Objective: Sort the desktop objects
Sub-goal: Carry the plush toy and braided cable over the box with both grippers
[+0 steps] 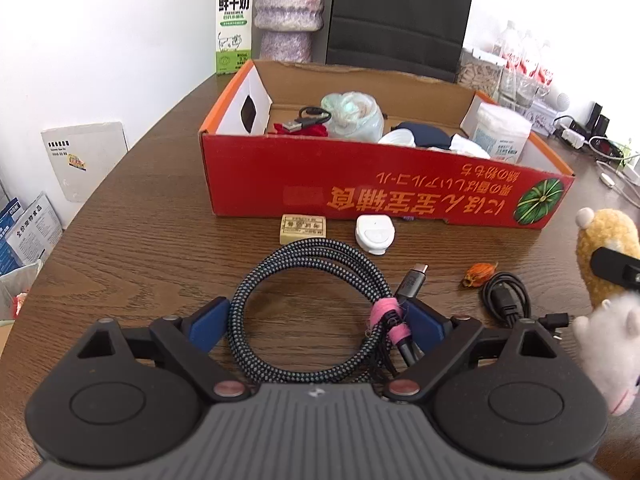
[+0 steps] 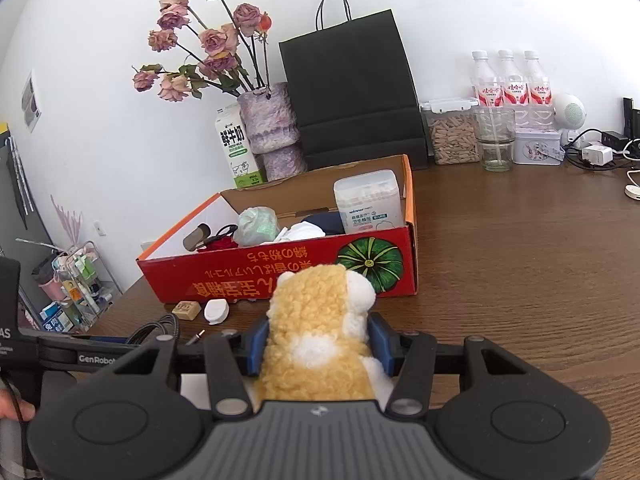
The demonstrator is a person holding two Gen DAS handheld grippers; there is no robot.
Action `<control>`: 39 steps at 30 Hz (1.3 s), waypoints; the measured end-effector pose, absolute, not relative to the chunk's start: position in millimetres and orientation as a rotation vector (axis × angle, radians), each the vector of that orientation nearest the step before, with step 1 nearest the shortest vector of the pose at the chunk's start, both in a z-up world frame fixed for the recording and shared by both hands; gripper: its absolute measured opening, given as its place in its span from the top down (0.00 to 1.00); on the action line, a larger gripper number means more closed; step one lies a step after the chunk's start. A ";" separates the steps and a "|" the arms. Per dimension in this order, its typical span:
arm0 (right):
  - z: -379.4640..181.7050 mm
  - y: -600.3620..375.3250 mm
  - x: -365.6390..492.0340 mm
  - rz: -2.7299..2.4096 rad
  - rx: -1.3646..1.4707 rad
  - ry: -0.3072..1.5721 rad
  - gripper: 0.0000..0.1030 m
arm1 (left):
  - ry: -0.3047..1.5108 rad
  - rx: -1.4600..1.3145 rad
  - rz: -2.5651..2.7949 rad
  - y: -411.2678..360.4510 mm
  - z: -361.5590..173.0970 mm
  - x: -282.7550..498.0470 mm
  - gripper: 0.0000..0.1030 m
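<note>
A coiled braided cable [image 1: 304, 312] with a pink tie lies on the wooden table between the fingers of my left gripper [image 1: 316, 326], which is open around it. My right gripper [image 2: 318, 346] is shut on a yellow and white plush toy [image 2: 320, 332], also seen at the right edge of the left wrist view [image 1: 608, 256]. The red cardboard box [image 1: 380, 192] stands behind and holds a cable, a plastic bag, cloth and a cotton swab tub [image 1: 502, 132]; it shows in the right wrist view too [image 2: 304, 276].
In front of the box lie a tan eraser [image 1: 303, 229], a white round case [image 1: 375, 234], an orange dried bud [image 1: 478, 274] and a small black cable [image 1: 506, 298]. A milk carton [image 1: 234, 20], vase, black bag [image 2: 352, 92], jars and bottles [image 2: 506, 84] stand behind.
</note>
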State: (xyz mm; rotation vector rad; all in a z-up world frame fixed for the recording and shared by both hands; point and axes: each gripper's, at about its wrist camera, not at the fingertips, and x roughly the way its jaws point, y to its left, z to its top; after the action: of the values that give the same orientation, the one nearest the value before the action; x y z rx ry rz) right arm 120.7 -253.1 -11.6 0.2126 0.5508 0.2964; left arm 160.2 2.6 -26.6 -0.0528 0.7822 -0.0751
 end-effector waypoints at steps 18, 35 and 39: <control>45.2 -219.2 165.6 0.309 0.184 0.355 0.52 | 0.490 -0.157 -0.076 4.8 55.6 178.6 0.09; 6.4 -178.0 282.5 0.207 0.065 0.325 0.52 | 0.410 -0.129 0.004 -4.4 17.7 291.4 0.09; -2.4 -181.7 287.5 0.202 0.070 0.339 0.53 | 0.434 -0.112 0.018 -2.1 6.6 294.8 0.09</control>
State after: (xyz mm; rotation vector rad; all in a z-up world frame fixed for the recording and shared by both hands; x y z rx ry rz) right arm 287.5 -181.7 -2.4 0.0701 0.3393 0.2015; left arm 294.8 -2.1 6.6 -0.1125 0.4338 0.0177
